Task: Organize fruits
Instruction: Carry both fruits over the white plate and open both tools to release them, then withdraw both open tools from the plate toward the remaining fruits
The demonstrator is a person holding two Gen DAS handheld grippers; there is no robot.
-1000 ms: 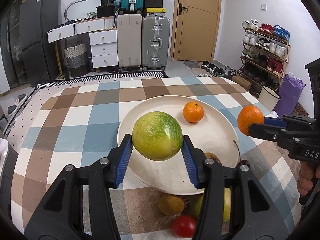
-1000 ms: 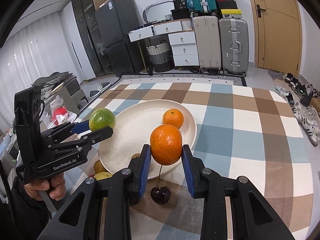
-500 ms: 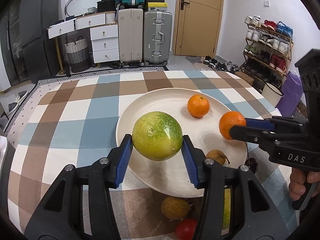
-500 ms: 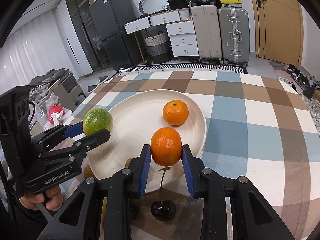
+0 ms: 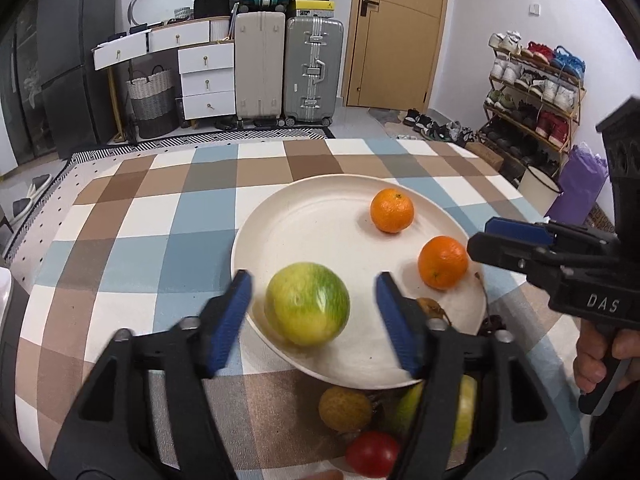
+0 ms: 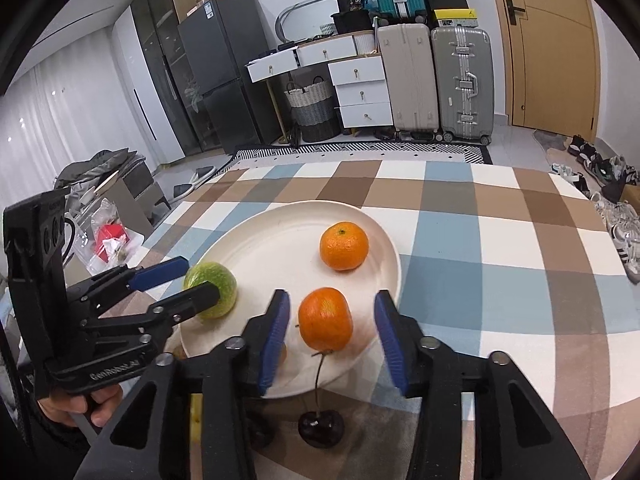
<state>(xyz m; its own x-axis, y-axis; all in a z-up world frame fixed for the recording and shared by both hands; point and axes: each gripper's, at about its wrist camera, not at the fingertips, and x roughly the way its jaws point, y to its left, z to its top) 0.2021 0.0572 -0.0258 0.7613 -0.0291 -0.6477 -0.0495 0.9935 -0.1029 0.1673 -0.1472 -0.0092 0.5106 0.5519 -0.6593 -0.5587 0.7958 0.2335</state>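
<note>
Checkered tablecloth carries a cream plate holding three fruits: green fruit at seven o'clock between the left gripper's opening, released jaws, tangerine at five between the right gripper's opening jaws, another tangerine at one. Cherry, tomato and others near six remain off-plate.

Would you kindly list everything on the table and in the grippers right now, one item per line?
plate: one, cream, on the checked tablecloth
tangerines: two, orange, on the plate; far one, near one between the right jaws, untouched
green fruit: one, yellow-green, over the plate's left rim, between the left jaws, untouched
cherry: one, dark, off the plate
small brownish fruit, red fruit: one each, off the plate
left gripper: jaws opening
right gripper: jaws opening
</note>
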